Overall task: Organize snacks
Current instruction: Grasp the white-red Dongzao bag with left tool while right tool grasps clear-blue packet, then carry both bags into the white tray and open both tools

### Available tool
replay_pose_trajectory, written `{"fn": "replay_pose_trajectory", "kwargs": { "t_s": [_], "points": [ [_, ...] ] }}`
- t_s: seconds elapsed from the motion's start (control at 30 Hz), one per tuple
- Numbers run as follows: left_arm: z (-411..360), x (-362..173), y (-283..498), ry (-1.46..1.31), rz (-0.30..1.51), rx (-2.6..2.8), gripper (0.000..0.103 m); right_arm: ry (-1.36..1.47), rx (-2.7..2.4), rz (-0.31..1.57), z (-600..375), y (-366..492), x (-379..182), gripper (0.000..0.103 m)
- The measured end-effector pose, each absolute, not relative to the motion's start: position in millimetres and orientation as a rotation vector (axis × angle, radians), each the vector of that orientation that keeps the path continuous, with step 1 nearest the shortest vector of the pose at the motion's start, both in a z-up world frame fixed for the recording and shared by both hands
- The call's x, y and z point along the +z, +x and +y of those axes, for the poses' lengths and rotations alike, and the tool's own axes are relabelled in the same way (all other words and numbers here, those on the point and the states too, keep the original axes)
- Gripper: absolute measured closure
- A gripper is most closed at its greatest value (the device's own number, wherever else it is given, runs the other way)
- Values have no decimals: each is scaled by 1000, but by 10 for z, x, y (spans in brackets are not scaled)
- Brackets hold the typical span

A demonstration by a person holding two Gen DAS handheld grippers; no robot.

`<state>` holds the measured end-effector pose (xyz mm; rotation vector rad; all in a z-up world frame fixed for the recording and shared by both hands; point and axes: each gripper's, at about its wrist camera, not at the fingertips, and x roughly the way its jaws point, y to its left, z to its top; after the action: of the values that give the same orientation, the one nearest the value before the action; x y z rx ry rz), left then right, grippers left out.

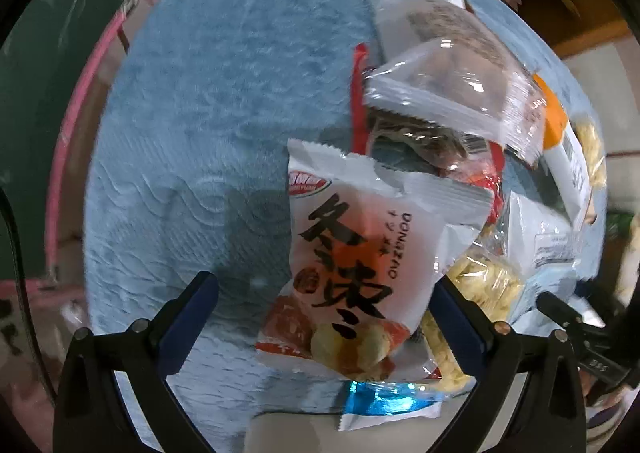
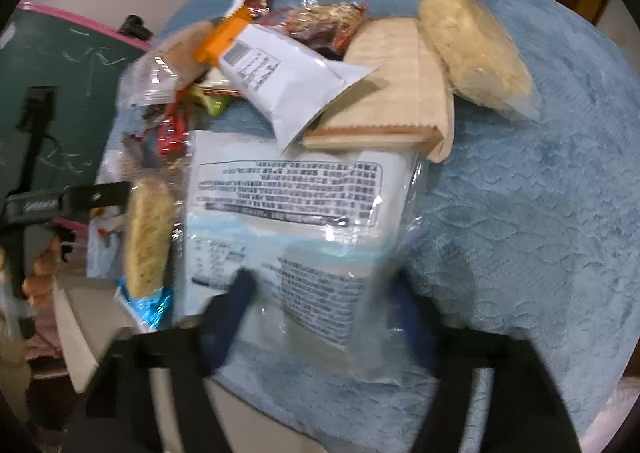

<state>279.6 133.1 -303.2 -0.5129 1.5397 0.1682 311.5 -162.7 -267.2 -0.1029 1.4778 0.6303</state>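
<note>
A heap of snack packets lies on a blue textured cloth [image 1: 200, 113]. In the left wrist view my left gripper [image 1: 324, 285] stands open and points down at a white packet with black characters and red print [image 1: 360, 253]; its left finger is clear of the packet, and the right finger sits at the packet's edge. In the right wrist view my right gripper [image 2: 320, 293] straddles the near end of a clear and white packet with printed text [image 2: 296, 193]. Its jaws are about half apart. Blur hides whether the pads press the film.
Behind lie a clear packet [image 1: 452, 93], a red one with dark contents [image 1: 420, 149], a white pouch [image 2: 288, 85], a beige wafer pack [image 2: 392, 93], yellow snacks in clear bags [image 2: 472, 45] and a noodle block [image 2: 148, 233]. A pink-framed green board [image 2: 60, 73] stands left.
</note>
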Motion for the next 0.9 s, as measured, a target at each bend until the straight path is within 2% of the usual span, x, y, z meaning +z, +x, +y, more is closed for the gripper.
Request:
{"fn": "replay_pose_trajectory", "kwargs": {
  "t_s": [0.07,0.1,0.13,0.17,0.23,0.4,0.6,0.9],
  "points": [
    [1380,-3095,2768,-589,1547,156,2,-42,660,1493,-1722,3132,-2614,68],
    [1387,-3107,2755,-609,1543,149,5,-29,667,1493,-1750,3127,-2586,70],
    [1400,-3115,2741,-634,1534,131,13,-30,669,1489,-1775,3115,-2559,74],
    [1401,-3100,2728,-642,1522,117,34,-39,669,1481,-1790,3087,-2521,77],
    [1367,-3059,2699,-598,1524,119,44,-50,664,1457,-1802,3014,-2422,80],
    [1215,-2899,2662,-528,1507,121,48,-52,656,1390,-1862,2843,-2164,85],
    [1140,-2366,2515,-489,1403,141,49,-74,620,1283,-1904,2622,-1706,86],
    [801,-789,1744,-300,1113,49,48,-6,498,1076,-2020,2035,-778,86]
  ]
}}
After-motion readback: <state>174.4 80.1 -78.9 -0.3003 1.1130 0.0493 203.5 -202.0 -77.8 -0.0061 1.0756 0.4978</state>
